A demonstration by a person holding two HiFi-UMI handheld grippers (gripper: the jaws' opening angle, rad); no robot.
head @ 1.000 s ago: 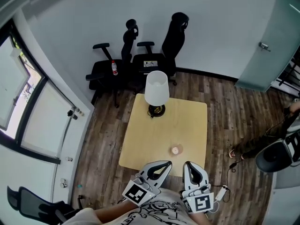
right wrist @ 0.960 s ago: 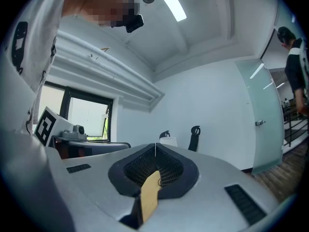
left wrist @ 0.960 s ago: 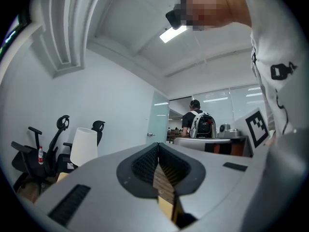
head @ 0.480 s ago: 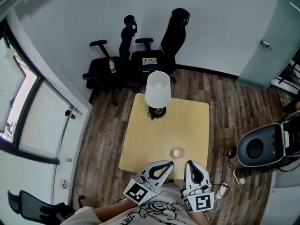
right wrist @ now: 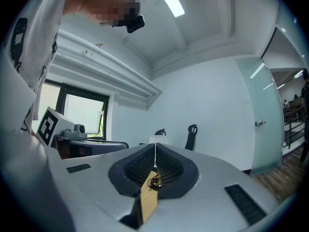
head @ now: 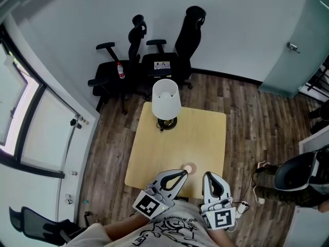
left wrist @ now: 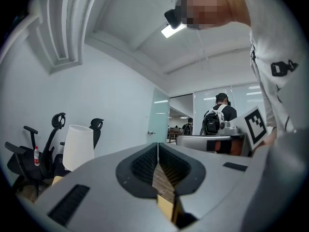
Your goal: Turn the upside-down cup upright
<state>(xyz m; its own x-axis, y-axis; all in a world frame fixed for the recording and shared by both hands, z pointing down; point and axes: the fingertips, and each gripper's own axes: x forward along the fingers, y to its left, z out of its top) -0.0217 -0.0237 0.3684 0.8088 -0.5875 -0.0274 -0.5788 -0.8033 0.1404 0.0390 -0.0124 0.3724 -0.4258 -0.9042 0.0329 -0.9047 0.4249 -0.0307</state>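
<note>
A small pale cup [head: 188, 169] stands on the square wooden table [head: 205, 138] near its front edge; which way up it stands is too small to tell. My left gripper [head: 184, 173] is shut and empty, its tip just left of the cup and almost touching it. My right gripper [head: 209, 177] is shut and empty, a little right of the cup, over the table's front edge. In the left gripper view the shut left gripper [left wrist: 157, 149] points level across the table. In the right gripper view the shut right gripper [right wrist: 155, 151] faces the lamp. The cup is hidden in both gripper views.
A table lamp with a white shade [head: 165, 99] stands at the table's far left. Two black office chairs [head: 154, 60] are against the back wall, one with a bottle [head: 120, 70] on it. A person [head: 300, 181] stands at the right on the wooden floor. A glass door [head: 295, 45] is at the back right.
Both grippers have moved forward to the table's front edge, the left one up beside the cup. The person at the right has shifted about.
</note>
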